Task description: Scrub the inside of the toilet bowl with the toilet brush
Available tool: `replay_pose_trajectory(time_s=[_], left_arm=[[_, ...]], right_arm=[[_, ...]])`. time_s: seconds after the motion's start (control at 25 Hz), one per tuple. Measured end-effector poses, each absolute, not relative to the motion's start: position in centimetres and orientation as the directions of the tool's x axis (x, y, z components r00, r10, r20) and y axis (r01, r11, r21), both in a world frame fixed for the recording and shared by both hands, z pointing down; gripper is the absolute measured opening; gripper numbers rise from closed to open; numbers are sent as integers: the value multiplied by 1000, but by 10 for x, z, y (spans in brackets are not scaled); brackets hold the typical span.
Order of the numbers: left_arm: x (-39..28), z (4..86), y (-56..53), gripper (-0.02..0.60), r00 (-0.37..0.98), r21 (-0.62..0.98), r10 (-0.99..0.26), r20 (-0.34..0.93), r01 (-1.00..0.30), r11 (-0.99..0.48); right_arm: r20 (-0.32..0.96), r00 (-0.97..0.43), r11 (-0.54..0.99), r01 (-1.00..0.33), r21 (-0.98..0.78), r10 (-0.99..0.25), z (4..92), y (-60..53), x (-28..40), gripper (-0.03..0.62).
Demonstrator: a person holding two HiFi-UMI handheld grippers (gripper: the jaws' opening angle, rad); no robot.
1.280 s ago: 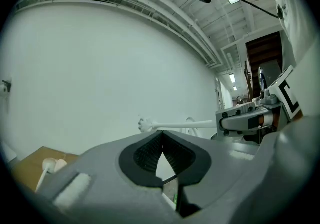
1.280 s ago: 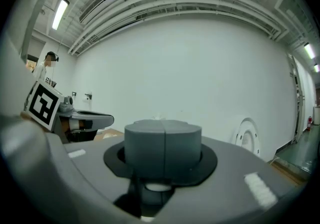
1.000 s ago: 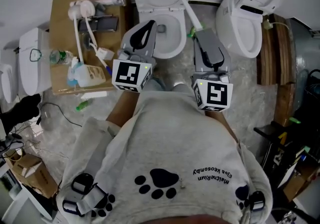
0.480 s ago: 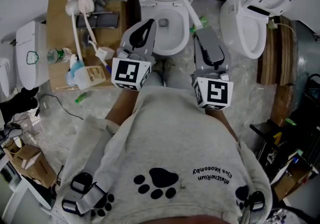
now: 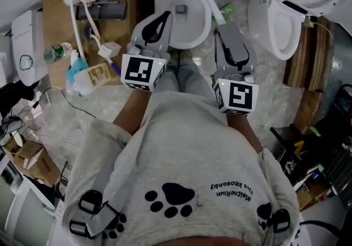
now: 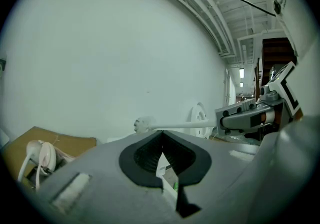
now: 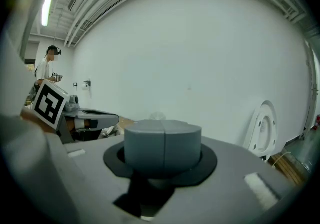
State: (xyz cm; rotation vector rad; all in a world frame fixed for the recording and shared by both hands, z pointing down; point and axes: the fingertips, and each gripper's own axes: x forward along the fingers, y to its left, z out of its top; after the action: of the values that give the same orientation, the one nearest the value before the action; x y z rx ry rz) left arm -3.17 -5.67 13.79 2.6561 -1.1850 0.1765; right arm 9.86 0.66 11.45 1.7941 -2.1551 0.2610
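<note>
My right gripper (image 5: 223,27) is clamped on the white handle of the toilet brush (image 5: 203,0). In the head view, the handle runs from the jaws toward 11 o'clock across the toilet bowl (image 5: 187,42), which sits at 12 o'clock in front of me. The brush head is up near the back of the bowl, not down in the basin. My left gripper (image 5: 161,22) hovers over the bowl's 9 o'clock rim, its jaws pressed together with nothing between them. A second toilet (image 5: 275,19) stands at 2 o'clock, and cardboard (image 5: 60,14) lies at 10 o'clock.
</note>
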Motion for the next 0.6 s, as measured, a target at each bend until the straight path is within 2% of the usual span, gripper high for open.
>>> replay_pose_trajectory(time_s=[0.6], left_arm=[[-26, 220, -50, -2, 639, 196, -709, 298, -768, -610]], right_arm=[[495, -187, 221, -975, 10, -848, 215, -3, 107, 150]])
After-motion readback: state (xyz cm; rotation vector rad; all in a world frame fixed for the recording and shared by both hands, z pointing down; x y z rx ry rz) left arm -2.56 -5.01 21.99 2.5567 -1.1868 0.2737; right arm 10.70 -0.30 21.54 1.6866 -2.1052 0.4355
